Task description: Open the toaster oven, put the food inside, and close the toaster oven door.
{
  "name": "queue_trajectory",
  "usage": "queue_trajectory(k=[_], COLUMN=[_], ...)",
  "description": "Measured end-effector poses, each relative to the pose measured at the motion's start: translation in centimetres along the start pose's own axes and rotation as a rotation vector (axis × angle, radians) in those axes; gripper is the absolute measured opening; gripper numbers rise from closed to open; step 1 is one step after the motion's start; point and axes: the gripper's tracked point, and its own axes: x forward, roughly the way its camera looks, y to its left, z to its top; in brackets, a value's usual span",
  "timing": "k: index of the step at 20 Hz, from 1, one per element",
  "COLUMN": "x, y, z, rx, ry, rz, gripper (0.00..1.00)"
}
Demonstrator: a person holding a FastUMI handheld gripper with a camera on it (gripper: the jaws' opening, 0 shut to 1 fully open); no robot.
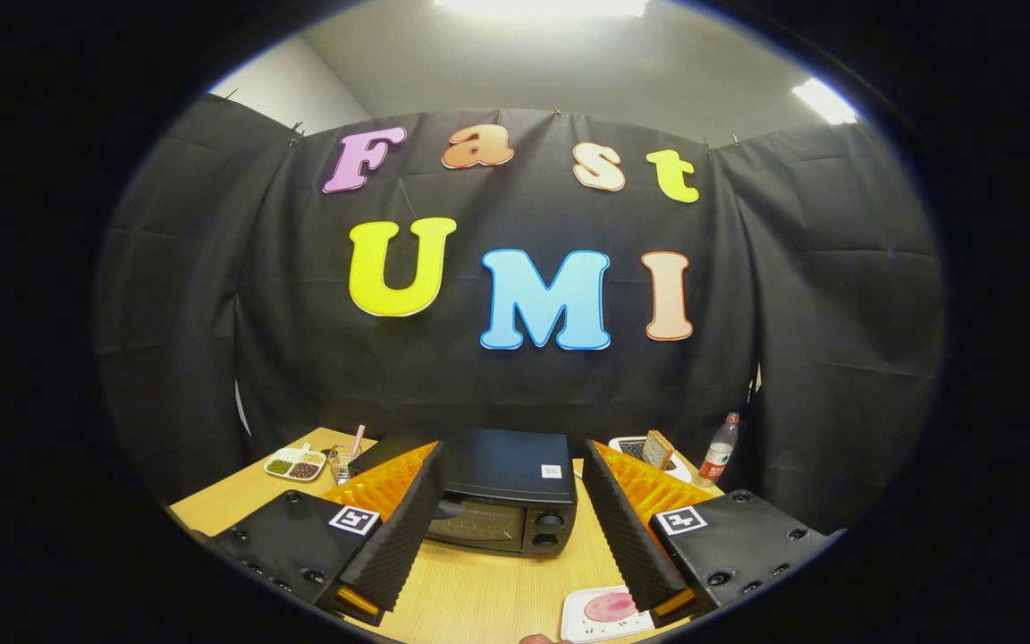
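A black toaster oven (502, 501) stands on the wooden table (479, 595) with its glass door shut, two knobs at its right side. It sits beyond my fingers, framed in the gap between them. My gripper (510, 496) is open and holds nothing. A white tray (591, 617) carrying a pink round piece of food (609, 606) lies near the table's front, just by my right finger.
Behind the oven to the right are a white appliance with a slice of bread (657, 449) and a plastic bottle (719, 460). Back left lies a white divided dish of grains (296, 464) and a small wire utensil (342, 462).
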Motion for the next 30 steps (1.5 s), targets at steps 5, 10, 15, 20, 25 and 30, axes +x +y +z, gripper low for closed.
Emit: queue_trajectory(k=[5,10,15,20,25,30], x=[0.0,0.1,0.8,3.1,6.9,10.5], y=[1.2,1.8,2.4,2.6,4.3,7.0], z=[0.4,0.5,0.0,-1.5,-4.0,-6.8], rx=[0.031,0.029,0.014,0.013,0.023,0.032], ry=[-0.01,0.005,0.026,0.075,0.136,0.205], rz=[0.014,0.012,0.014,0.0,0.0,0.024], gripper=[0.96,0.96,0.96,0.96,0.96,0.97])
